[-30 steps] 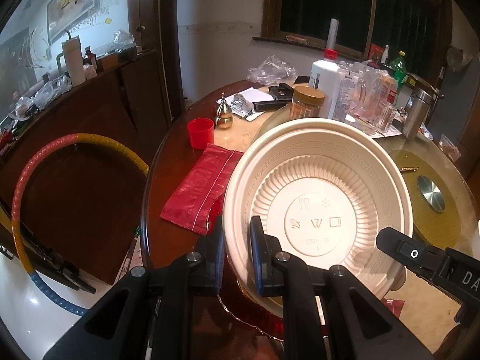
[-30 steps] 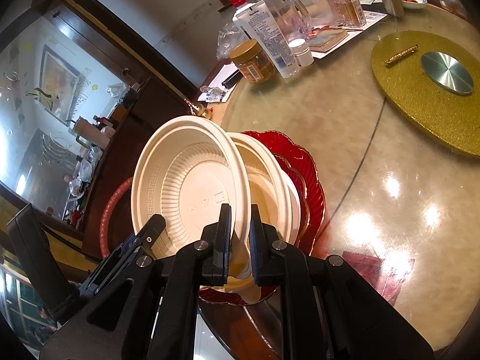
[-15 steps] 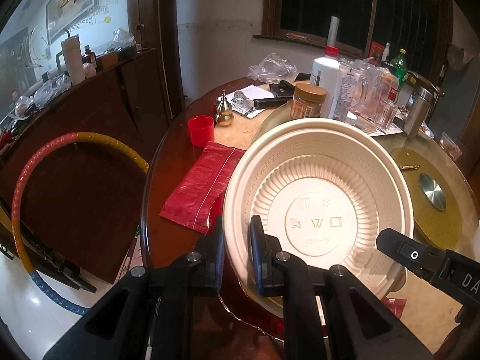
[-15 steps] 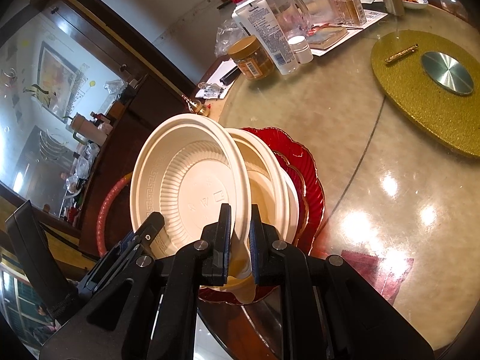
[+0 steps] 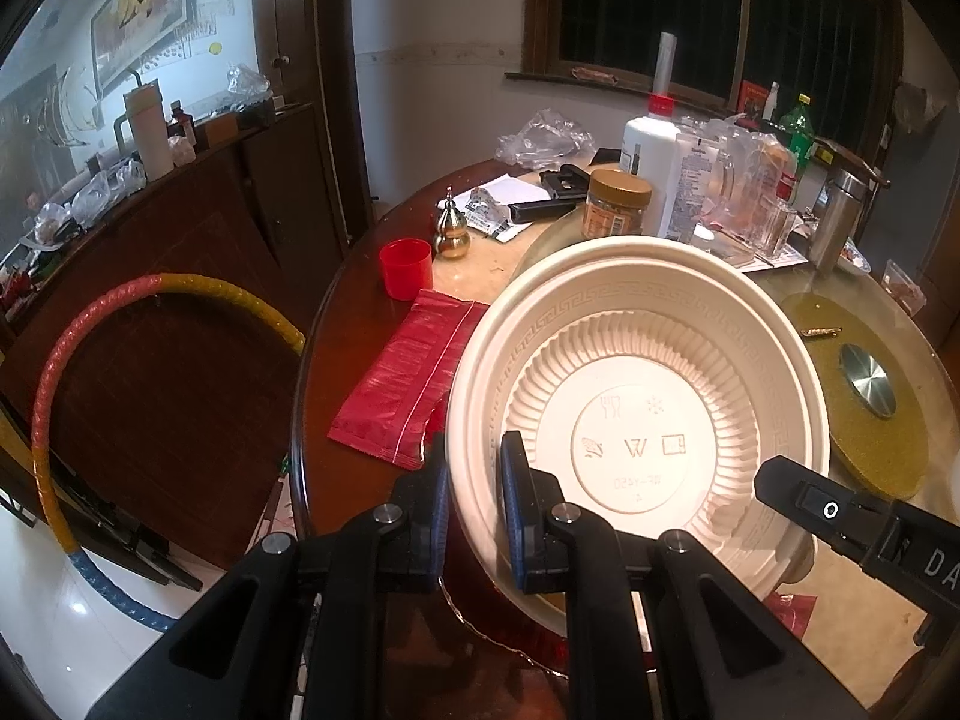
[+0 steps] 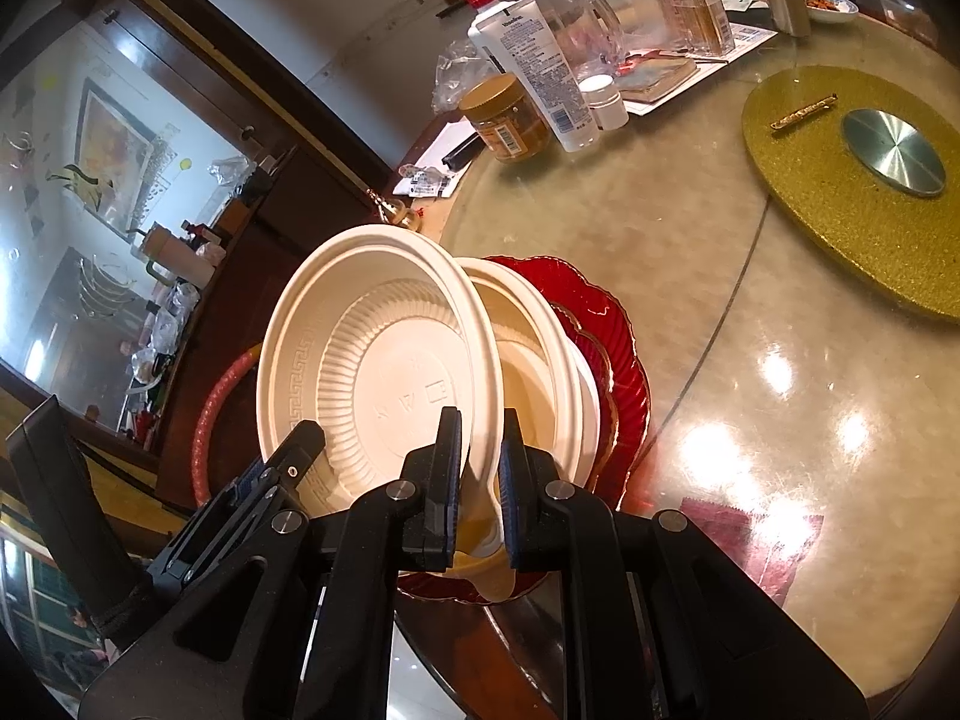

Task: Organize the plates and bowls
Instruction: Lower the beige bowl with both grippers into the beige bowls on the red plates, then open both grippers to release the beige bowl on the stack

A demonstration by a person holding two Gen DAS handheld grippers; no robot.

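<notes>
A cream plastic bowl [image 5: 636, 396] is tilted up on edge, its ribbed underside facing both cameras; it also shows in the right wrist view [image 6: 372, 360]. My left gripper [image 5: 474, 504] is shut on its left rim. My right gripper [image 6: 480, 474] is shut on its near rim. Behind it, several cream bowls [image 6: 540, 360] are nested on a red scalloped plate [image 6: 624, 360] at the table's near edge. The right gripper's body [image 5: 870, 528] shows at the lower right of the left wrist view.
The round table [image 6: 720, 252] carries a gold lazy-susan disc [image 6: 852, 198], a jar [image 6: 510, 114], bottles and a jug [image 6: 588, 18] at the back, a red cup [image 5: 406, 268], a red bag [image 5: 408, 384]. A hoop [image 5: 60, 360] leans on the dark cabinet at left.
The tilted bowl has barely moved; it sits a touch higher against the nested stack. Both grippers keep their hold.
</notes>
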